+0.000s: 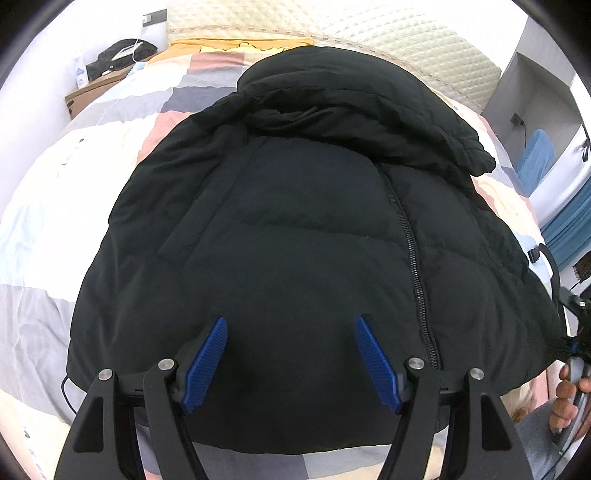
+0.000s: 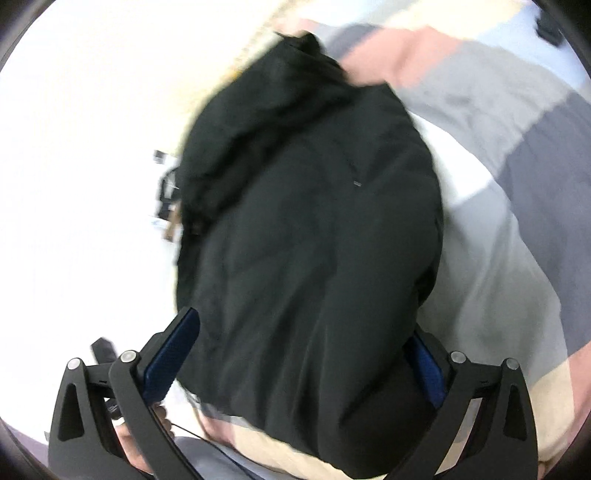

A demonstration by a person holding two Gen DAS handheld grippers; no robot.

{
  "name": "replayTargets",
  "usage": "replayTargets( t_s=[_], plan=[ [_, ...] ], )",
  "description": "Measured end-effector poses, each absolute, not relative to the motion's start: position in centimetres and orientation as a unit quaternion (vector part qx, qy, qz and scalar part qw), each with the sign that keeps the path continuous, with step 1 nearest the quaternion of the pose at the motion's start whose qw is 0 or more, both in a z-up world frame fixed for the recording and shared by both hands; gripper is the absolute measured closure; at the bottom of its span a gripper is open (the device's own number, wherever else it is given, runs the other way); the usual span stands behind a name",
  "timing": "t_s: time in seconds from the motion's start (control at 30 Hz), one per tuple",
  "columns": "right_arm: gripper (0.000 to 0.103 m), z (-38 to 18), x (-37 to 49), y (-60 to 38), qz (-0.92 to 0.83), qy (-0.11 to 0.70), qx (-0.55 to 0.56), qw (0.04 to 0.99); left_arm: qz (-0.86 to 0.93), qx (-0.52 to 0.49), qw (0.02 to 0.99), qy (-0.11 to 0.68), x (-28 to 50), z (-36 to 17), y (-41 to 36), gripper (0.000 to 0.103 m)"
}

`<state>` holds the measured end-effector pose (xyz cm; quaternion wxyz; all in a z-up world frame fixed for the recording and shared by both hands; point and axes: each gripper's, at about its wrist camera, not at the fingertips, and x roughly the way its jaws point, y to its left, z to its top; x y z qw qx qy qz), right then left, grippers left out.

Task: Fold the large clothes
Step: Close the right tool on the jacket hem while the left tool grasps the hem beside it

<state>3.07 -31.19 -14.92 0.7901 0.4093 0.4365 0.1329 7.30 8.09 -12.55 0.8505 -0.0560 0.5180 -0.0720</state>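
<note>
A large black puffer jacket [image 1: 295,229] lies spread on the bed, zipper [image 1: 413,258] up, collar toward the headboard. My left gripper [image 1: 291,321] is open just above the jacket's near hem, holding nothing. In the blurred right wrist view the jacket [image 2: 314,240] fills the middle, and my right gripper [image 2: 303,332] is open with its blue pads on either side of the jacket's near edge; the right pad [image 2: 424,365] is partly hidden by fabric. I cannot tell if the pads touch the fabric.
The bed has a patchwork cover [image 1: 74,184] and a quilted cream headboard [image 1: 351,26]. A nightstand [image 1: 96,85] with dark items stands at the far left. A blue curtain [image 1: 569,221] and a grey wall niche are to the right. A hand [image 1: 569,398] shows at the right edge.
</note>
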Motion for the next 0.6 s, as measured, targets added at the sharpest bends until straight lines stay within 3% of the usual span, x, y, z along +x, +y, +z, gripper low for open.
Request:
replayTargets(
  t_s=[0.13,0.4,0.6],
  plan=[
    [0.013,-15.0,2.0,-31.9,0.125,0.432,0.416,0.791,-0.071,-0.065,0.846,0.524,7.5,-12.8,8.6,0.031],
    [0.012,-19.5,2.4,-32.7,0.013,0.538,0.404,0.739,-0.069,-0.085,0.841,0.530,7.7,-12.4,10.4,0.031],
    [0.012,-20.0,2.4,-32.8,0.037,0.534,0.440,0.721,-0.020,-0.114,0.844,0.523,7.8,-11.7,14.4,0.031]
  ],
)
